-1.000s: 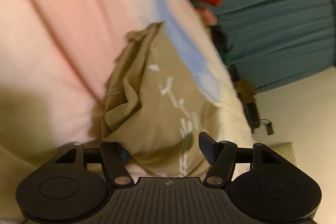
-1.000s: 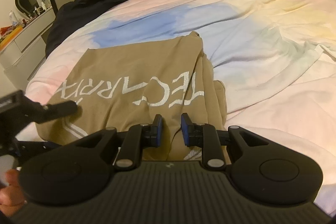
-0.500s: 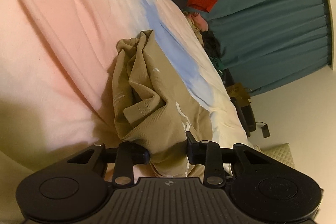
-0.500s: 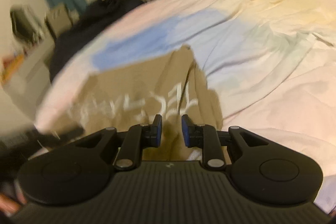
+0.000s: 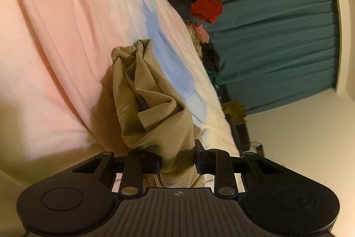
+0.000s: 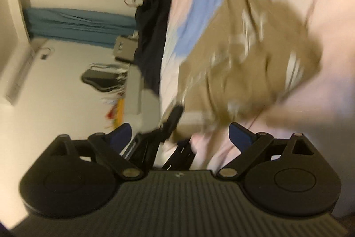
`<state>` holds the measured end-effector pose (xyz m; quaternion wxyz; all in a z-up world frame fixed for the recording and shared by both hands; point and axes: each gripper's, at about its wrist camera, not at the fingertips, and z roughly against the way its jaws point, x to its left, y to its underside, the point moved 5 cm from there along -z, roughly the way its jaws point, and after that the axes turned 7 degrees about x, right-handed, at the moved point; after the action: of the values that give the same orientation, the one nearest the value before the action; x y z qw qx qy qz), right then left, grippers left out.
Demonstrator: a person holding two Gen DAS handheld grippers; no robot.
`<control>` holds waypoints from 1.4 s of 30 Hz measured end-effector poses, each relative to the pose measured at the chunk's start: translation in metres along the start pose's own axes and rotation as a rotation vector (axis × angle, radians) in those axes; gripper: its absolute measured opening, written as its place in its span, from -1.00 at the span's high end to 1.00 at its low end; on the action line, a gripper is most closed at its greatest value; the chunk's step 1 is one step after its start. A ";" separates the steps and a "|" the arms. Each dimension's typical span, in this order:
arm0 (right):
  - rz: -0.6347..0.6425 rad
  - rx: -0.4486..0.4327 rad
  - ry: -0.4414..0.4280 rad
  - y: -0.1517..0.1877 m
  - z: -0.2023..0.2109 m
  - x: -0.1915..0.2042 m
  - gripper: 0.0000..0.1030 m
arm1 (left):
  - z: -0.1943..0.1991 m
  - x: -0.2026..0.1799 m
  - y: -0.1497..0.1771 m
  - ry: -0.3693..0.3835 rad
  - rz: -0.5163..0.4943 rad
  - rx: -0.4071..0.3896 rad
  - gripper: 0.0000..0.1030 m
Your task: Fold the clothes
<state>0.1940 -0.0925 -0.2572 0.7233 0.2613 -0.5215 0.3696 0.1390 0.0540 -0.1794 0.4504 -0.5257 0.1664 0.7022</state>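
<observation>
Tan T-shirt (image 5: pixel 153 108) lies bunched on the pastel bedsheet (image 5: pixel 55 37), one fold clamped in the left gripper (image 5: pixel 177 161); the right gripper (image 6: pixel 179 134) gapes empty, so lifting single-handed risks collapsing the fold.

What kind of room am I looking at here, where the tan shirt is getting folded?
Most likely a bedroom. The tan shirt lies on a bed with a pastel sheet, teal curtains hang along the wall, and loose clothes are piled past the bed's far edge.
</observation>
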 end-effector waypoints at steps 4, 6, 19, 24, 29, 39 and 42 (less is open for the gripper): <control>-0.104 0.009 -0.014 -0.003 -0.018 -0.023 -0.88 | -0.001 0.001 -0.003 0.039 0.025 -0.020 0.51; -0.144 -0.048 -0.036 -0.008 -0.014 -0.029 -0.86 | 0.001 0.004 -0.004 0.063 0.045 -0.031 0.52; -0.226 -0.273 0.093 -0.020 0.005 -0.059 0.18 | -0.004 0.009 -0.010 0.044 0.084 -0.029 0.53; -0.086 -0.313 0.159 -0.024 0.022 -0.040 0.42 | 0.000 0.000 -0.010 0.036 0.064 -0.029 0.53; -0.024 -0.348 0.156 -0.017 0.052 -0.005 0.44 | 0.015 -0.028 -0.009 0.067 0.070 0.021 0.53; -0.013 -0.396 0.245 -0.003 0.144 0.037 0.44 | -0.012 -0.112 0.001 0.014 0.009 0.266 0.53; -0.051 -0.405 0.257 -0.018 0.160 0.036 0.44 | -0.041 -0.129 -0.002 -0.016 0.046 0.307 0.53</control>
<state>0.1249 -0.2156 -0.1719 0.8304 0.0748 -0.4817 0.2697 0.1705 -0.0330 -0.0802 0.5107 -0.4412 0.2801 0.6827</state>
